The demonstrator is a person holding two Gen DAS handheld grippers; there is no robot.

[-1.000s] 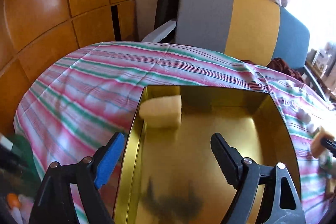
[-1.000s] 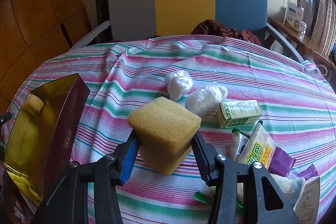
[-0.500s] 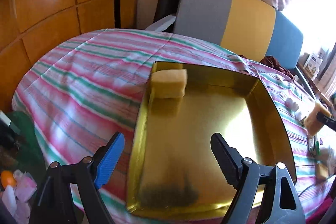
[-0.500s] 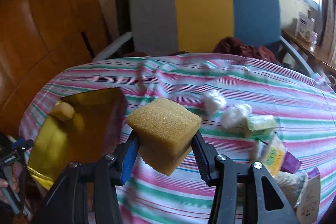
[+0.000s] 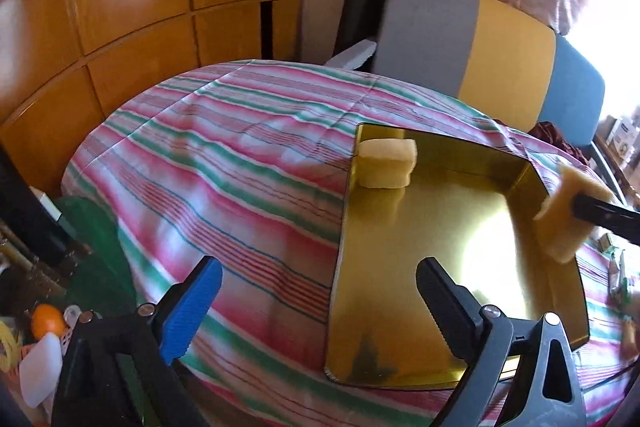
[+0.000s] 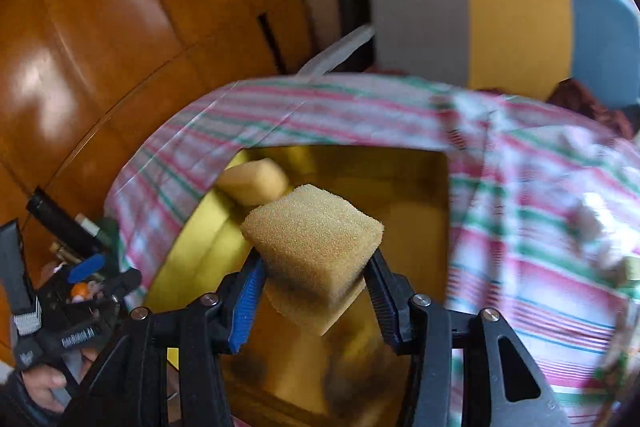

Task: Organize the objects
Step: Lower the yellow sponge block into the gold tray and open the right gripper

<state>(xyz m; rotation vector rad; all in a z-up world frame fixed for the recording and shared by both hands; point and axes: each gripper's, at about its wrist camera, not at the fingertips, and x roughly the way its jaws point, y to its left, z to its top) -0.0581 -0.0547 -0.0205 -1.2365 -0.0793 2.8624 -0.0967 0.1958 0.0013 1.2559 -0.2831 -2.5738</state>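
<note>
A shallow gold tin tray (image 5: 460, 363) lies on the striped tablecloth. A pale yellow sponge (image 5: 386, 163) rests in its far left corner; it also shows in the right wrist view (image 6: 252, 183). My right gripper (image 6: 316, 283) is shut on a tan sponge block (image 6: 316, 239) and holds it above the tray (image 6: 420, 211); that sponge shows at the tray's right edge in the left wrist view (image 5: 568, 211). My left gripper (image 5: 316, 307) is open and empty, low over the tray's near left edge.
The round table with pink and green striped cloth (image 5: 224, 187) has a grey, yellow and blue chair (image 5: 472, 43) behind it. Wooden panels (image 5: 120, 7) stand at the left. Clutter (image 5: 44, 327) lies on the floor by the table's left. Small packets (image 5: 616, 267) lie right of the tray.
My right gripper has carried the tan sponge left from the packets to above the tray. My left gripper has drawn back and left, still open.
</note>
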